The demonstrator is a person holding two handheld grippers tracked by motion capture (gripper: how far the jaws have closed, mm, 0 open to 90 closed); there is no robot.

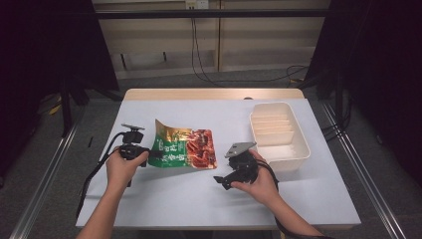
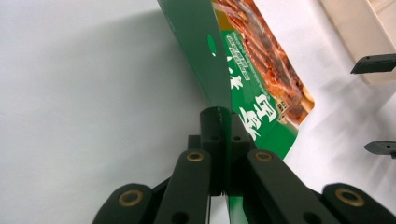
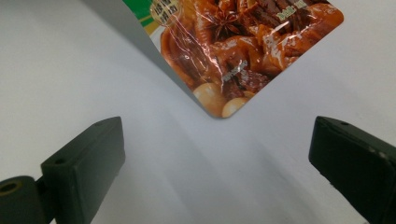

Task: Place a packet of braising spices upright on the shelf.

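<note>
A flat food pouch [image 1: 185,148], green at one end with a red-brown meat picture at the other, lies on the white table [image 1: 164,196] left of centre. My left gripper [image 1: 152,154] is shut on the pouch's green near-left edge; in the left gripper view the pouch [image 2: 243,74] rises from between the closed jaws of that gripper [image 2: 223,140]. My right gripper [image 1: 219,182] stands open just right of the pouch's near corner, apart from it. The right gripper view has the pouch corner [image 3: 243,56] ahead of this gripper's [image 3: 215,149] wide-apart jaws.
A cream plastic box [image 1: 278,134] with divider slots stands at the right of the table, just beyond my right hand. A wooden strip [image 1: 214,93] runs along the table's far edge. Cables trail from both grippers toward the near side.
</note>
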